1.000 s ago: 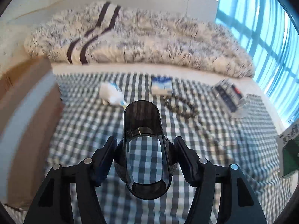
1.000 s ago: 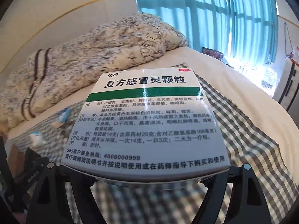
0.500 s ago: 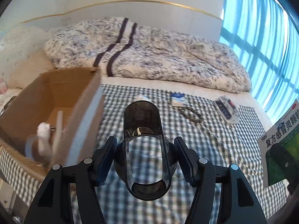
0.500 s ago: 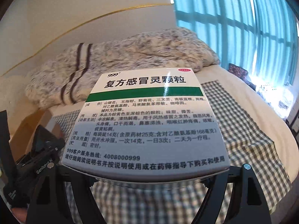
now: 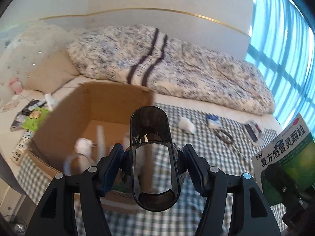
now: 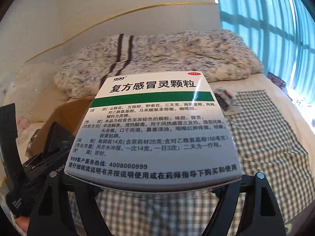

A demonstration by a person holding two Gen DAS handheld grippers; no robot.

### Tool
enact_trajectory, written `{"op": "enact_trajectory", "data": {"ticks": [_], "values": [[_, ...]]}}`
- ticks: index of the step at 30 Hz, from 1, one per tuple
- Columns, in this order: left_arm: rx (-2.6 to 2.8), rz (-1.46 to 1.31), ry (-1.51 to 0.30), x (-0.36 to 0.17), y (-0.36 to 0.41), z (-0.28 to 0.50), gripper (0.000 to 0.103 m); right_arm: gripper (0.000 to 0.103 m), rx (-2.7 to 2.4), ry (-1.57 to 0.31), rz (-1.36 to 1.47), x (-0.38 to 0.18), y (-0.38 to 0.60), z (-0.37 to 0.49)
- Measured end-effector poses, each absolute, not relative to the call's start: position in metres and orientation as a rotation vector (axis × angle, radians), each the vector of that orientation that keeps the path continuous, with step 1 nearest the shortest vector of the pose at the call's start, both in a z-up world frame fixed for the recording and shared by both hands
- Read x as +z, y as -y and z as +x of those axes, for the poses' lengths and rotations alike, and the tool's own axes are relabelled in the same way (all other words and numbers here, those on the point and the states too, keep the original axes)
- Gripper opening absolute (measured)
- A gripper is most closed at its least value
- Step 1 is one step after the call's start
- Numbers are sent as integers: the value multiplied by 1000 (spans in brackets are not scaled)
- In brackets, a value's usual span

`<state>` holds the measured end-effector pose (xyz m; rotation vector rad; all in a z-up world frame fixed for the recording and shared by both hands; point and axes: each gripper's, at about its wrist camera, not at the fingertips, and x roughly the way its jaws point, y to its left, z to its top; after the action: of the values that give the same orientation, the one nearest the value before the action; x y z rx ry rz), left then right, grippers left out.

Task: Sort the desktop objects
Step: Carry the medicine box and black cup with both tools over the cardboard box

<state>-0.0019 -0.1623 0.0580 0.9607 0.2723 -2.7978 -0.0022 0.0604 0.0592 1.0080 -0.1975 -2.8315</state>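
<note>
my left gripper (image 5: pixel 152 167) has its two fingers pressed against the sides of a dark smoky translucent cup (image 5: pixel 153 157), which lies along the fingers with its open mouth toward the camera. the cup hangs over the near right edge of the cardboard box (image 5: pixel 110 106), which fills the view from 9 to 12 o'clock. inside the box i see blurred white things (image 5: pixel 83 145); i can't tell what they are.

at 1 o'clock on the checked cloth (image 5: pixel 196 137) lies a small white packet (image 5: pixel 186 124), then a blue and white packet (image 5: pixel 213 121), a dark strap-like thing (image 5: pixel 224 135) and a clear case (image 5: pixel 254 131) at 2 o'clock. the patterned quilt (image 5: pixel 177 66) is bunched along 12 o'clock.

my right gripper (image 6: pixel 155 186) is clamped on the medicine box (image 6: pixel 157 125), white with a green band and printed text, held flat across the middle of its view. the same box shows green-faced at 3 o'clock in the left view. the left gripper's black body sits at 8 o'clock in the right view, with the cardboard box behind it at 10 o'clock.
</note>
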Motion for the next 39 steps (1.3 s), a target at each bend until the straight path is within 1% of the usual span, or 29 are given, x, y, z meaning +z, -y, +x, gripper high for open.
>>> {"op": "enact_trajectory", "data": {"ticks": [8,14,25,30,33,39], "values": [[-2727,943,-264,67,215,-10,65,79,-2734,160,954,71,5,-19],[-2680,953,-301,57,246,-17,65,79,-2676,118,926,78,46,-37],[-2598,1020,-412,28,291,-29,65,79,-2563,54,998,51,98,-58],[-2560,1050,-467,12,305,-34,65,79,-2485,76,1052,41,114,-74],[-2564,1056,-446,8,305,-36,65,79,-2473,54,1052,38,125,-79],[-2579,1064,-430,4,306,-39,66,80,-2447,78,1049,33,135,-91]]}}
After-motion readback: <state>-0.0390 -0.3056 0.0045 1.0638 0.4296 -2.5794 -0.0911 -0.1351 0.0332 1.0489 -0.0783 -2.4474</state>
